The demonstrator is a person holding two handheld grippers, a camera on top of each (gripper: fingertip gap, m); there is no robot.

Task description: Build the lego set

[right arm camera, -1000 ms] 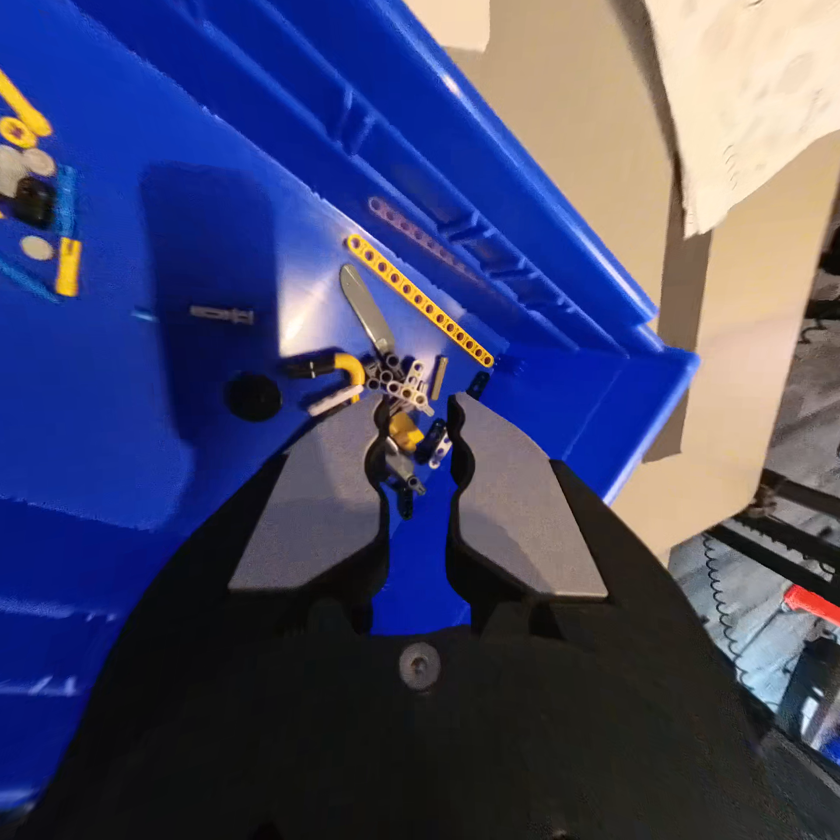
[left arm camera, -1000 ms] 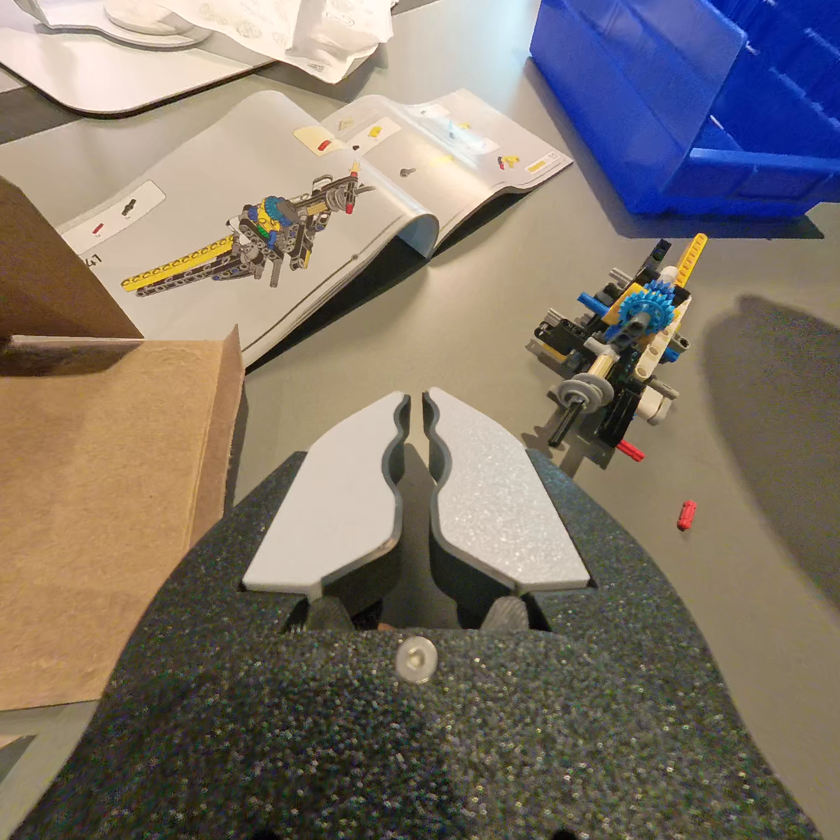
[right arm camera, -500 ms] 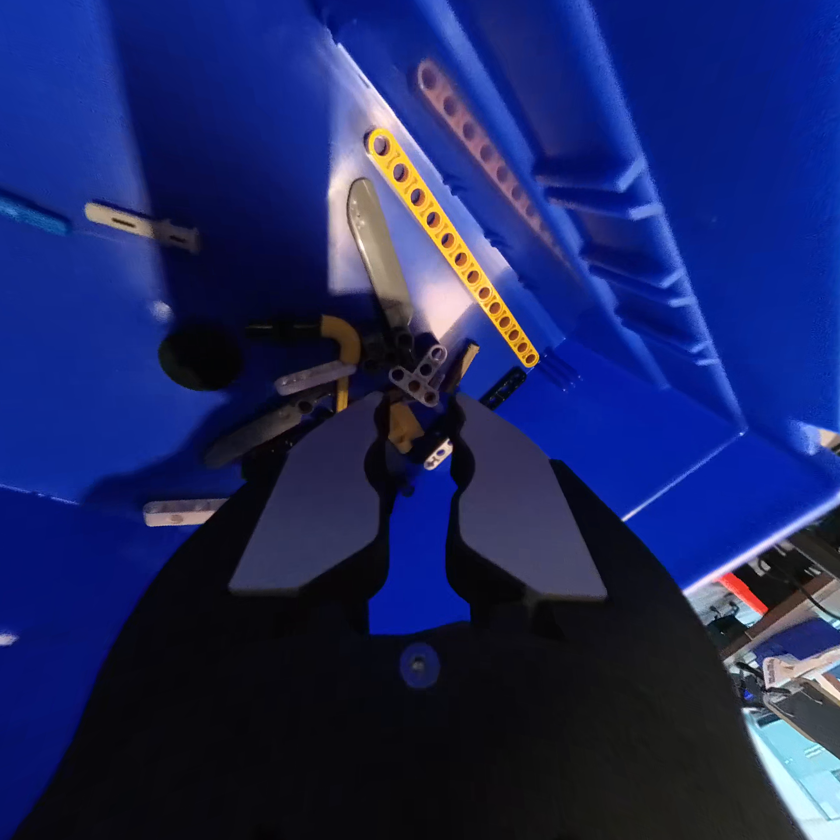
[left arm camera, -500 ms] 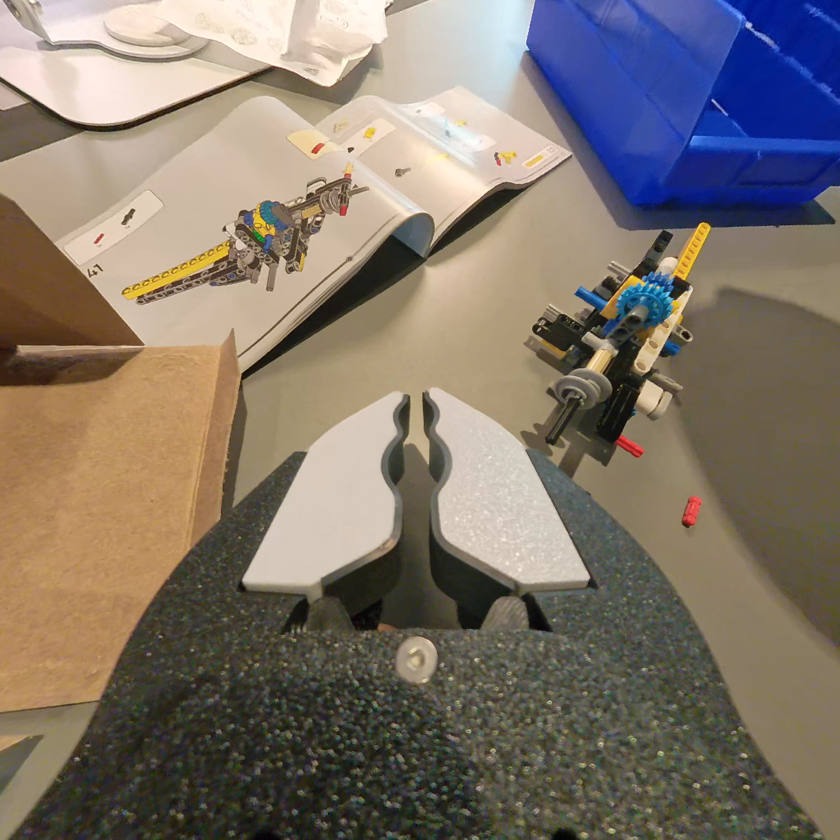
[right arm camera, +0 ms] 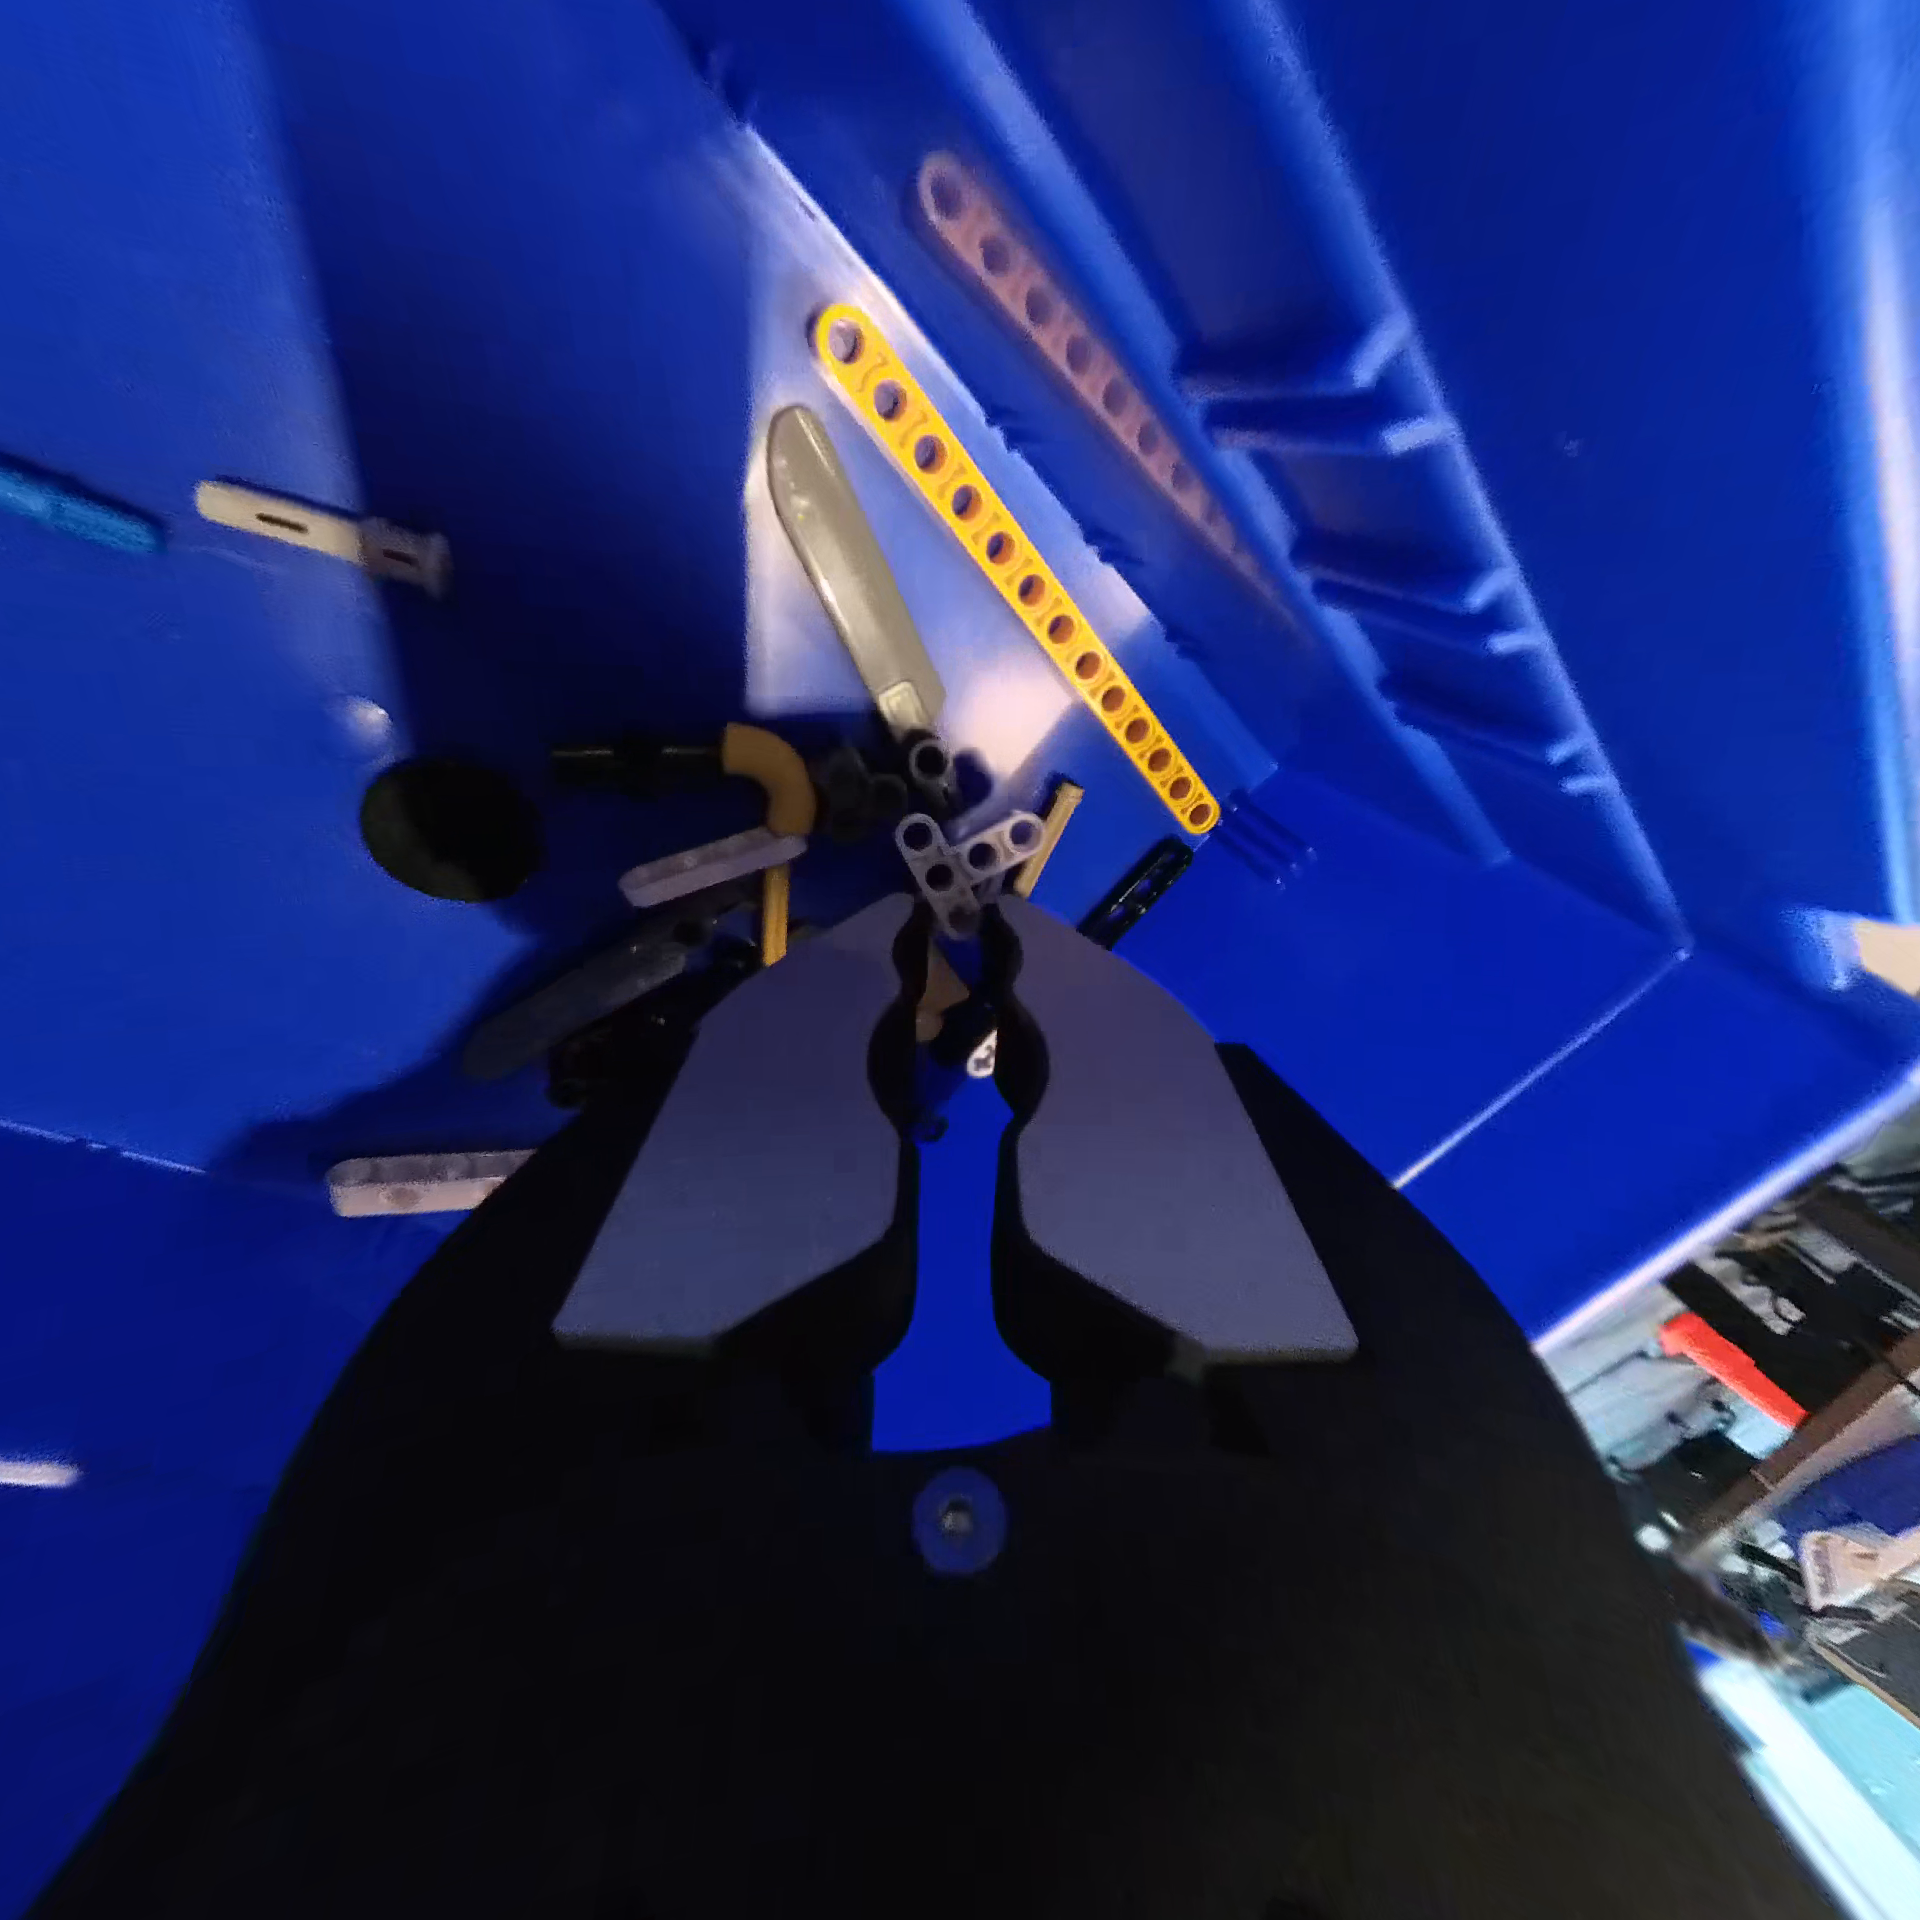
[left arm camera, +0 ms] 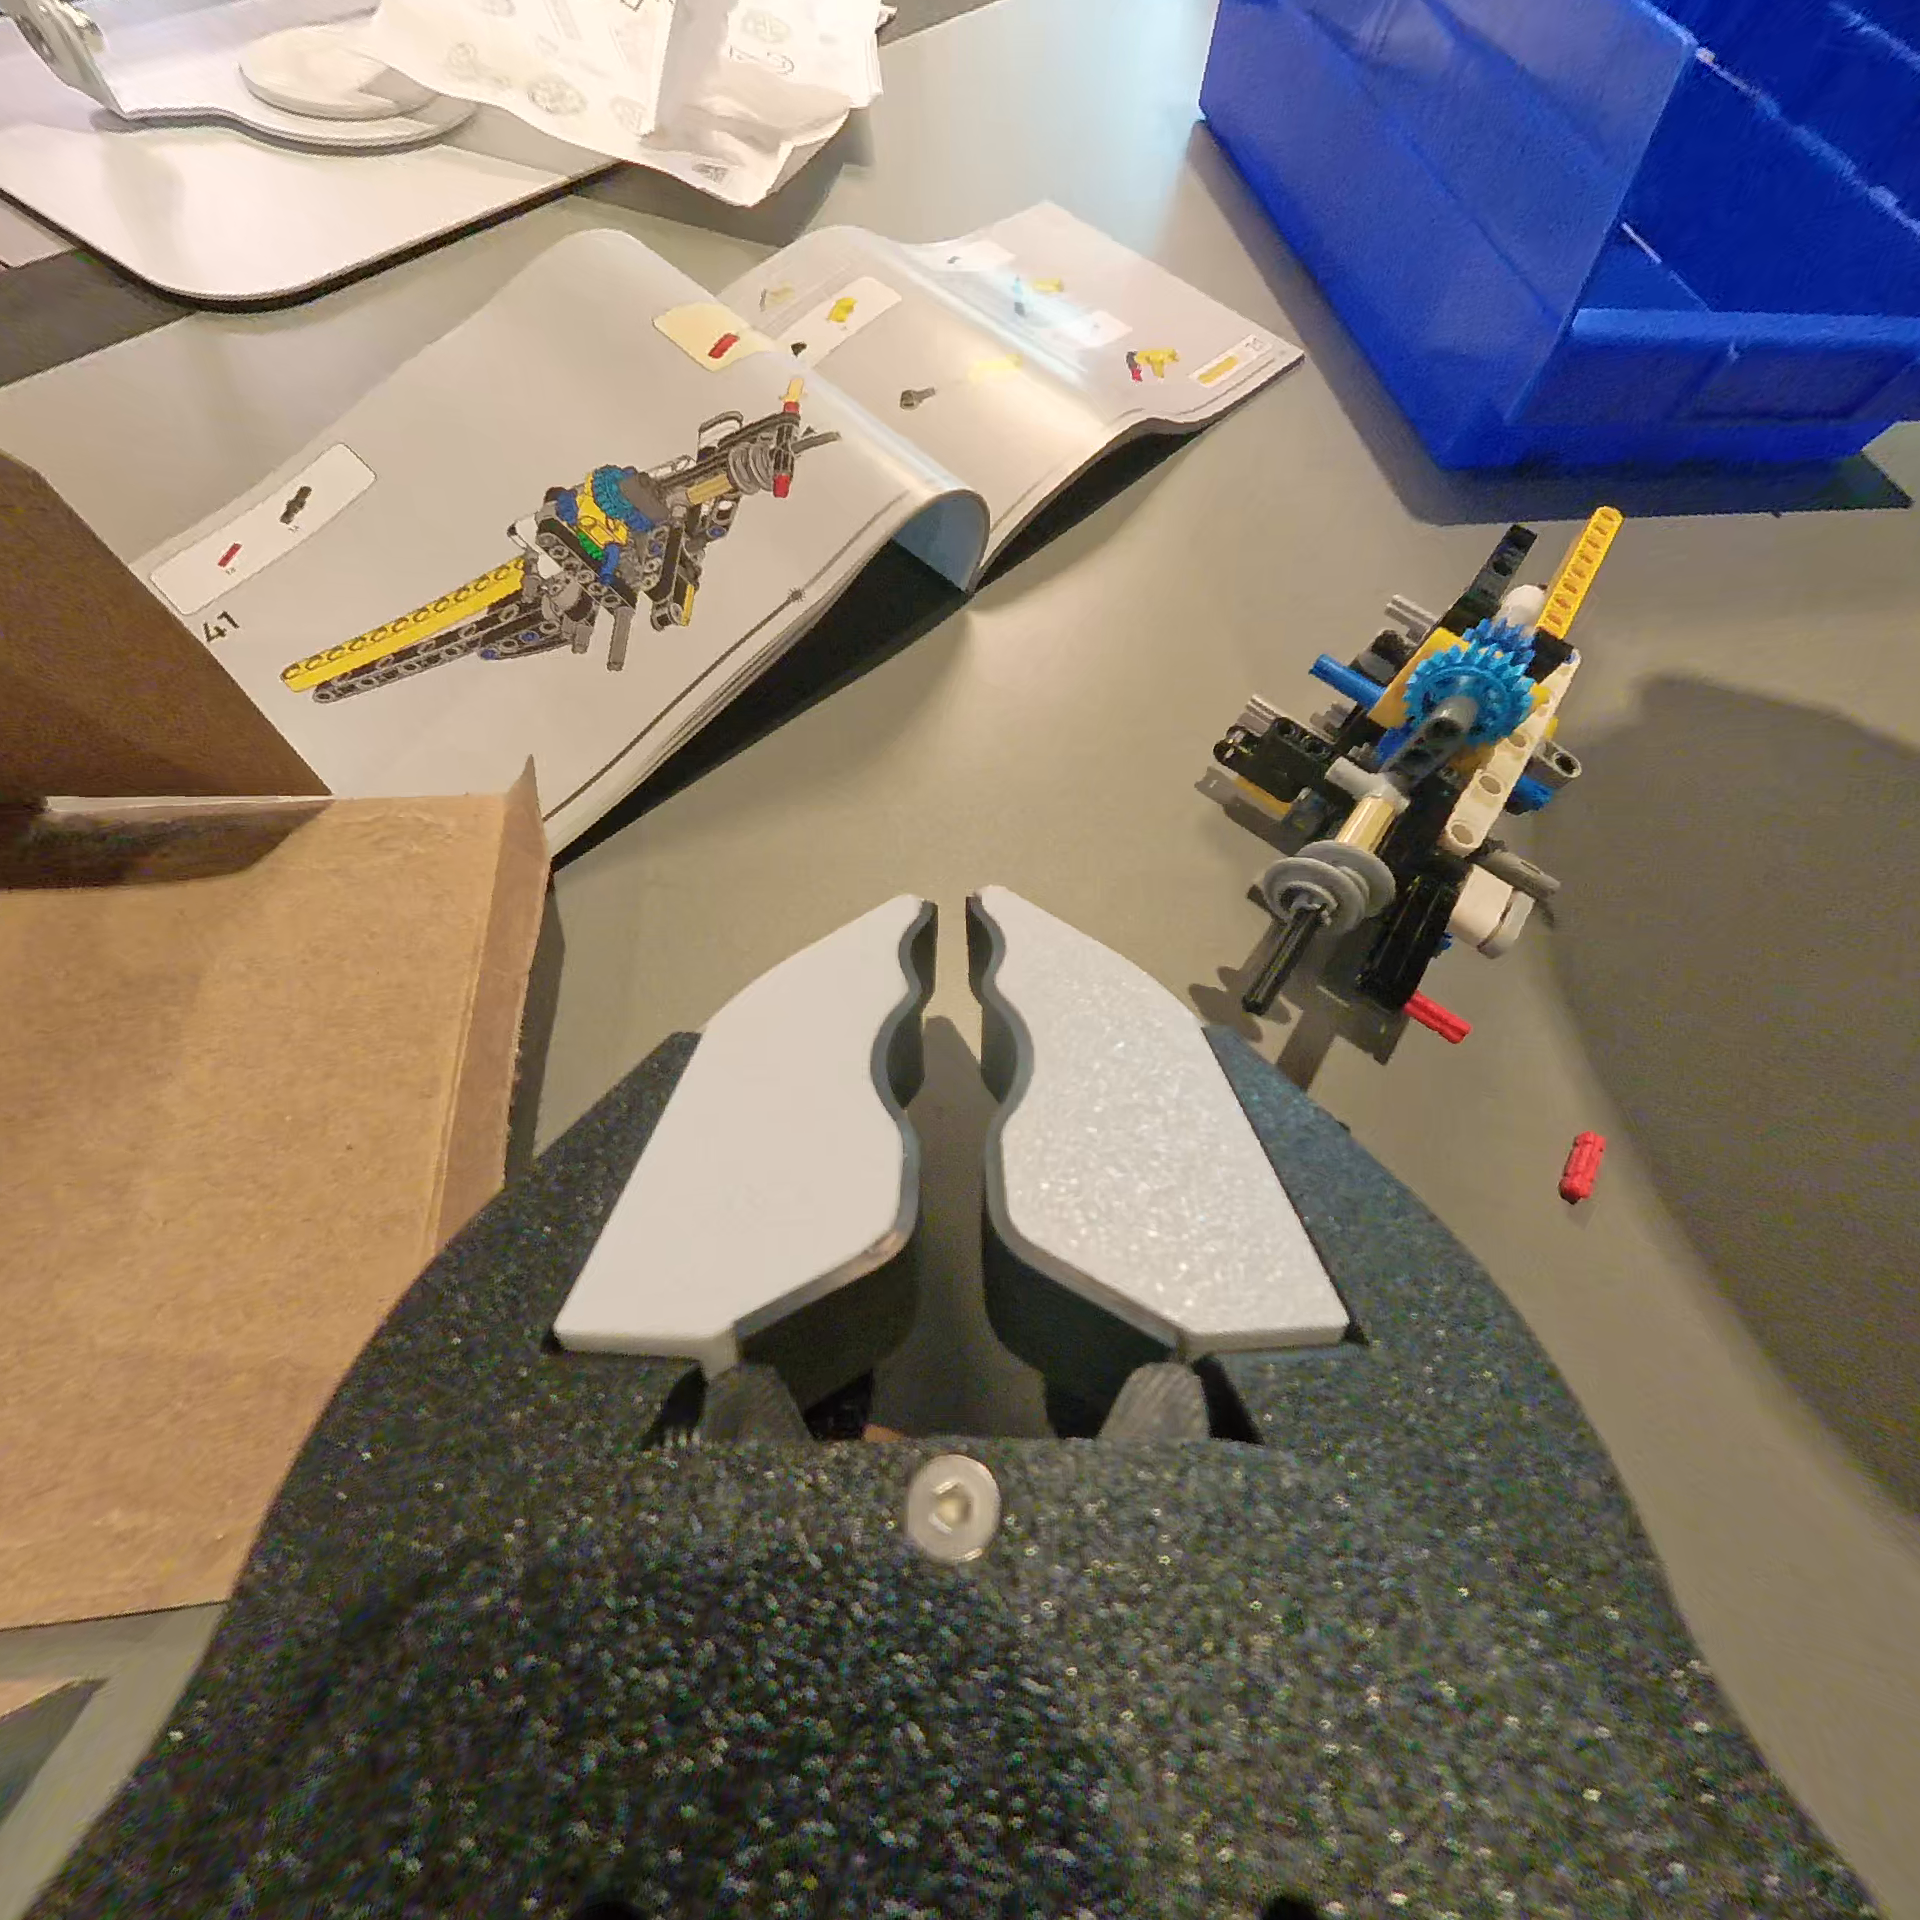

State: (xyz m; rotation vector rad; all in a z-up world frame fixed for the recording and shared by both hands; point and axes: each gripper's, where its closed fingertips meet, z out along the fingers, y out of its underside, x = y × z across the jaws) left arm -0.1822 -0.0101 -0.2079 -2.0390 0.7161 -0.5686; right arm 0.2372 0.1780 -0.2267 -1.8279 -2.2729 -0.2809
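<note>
Blue bin (right arm camera: 1558,935), and I am digging in it.
My right tongs (right arm camera: 954,914) are squeezing a small grey piece (right arm camera: 940,868); my left tongs (left arm camera: 951,909) are hanging nearly closed, holding nothing.

Left gripper (left arm camera: 951,914) over bare grey table (left arm camera: 1039,727), open lane ahead. Cardboard box (left arm camera: 229,1143) crowds its left side; open instruction booklet (left arm camera: 582,499) lies ahead-left; partly built model (left arm camera: 1423,779) and loose red pin (left arm camera: 1581,1166) to the right. Right gripper (right arm camera: 954,920) deep in blue bin (right arm camera: 1455,987), walls close around; heaped loose parts (right arm camera: 831,831) at the tips, yellow beam (right arm camera: 1018,571) against the wall.
</note>
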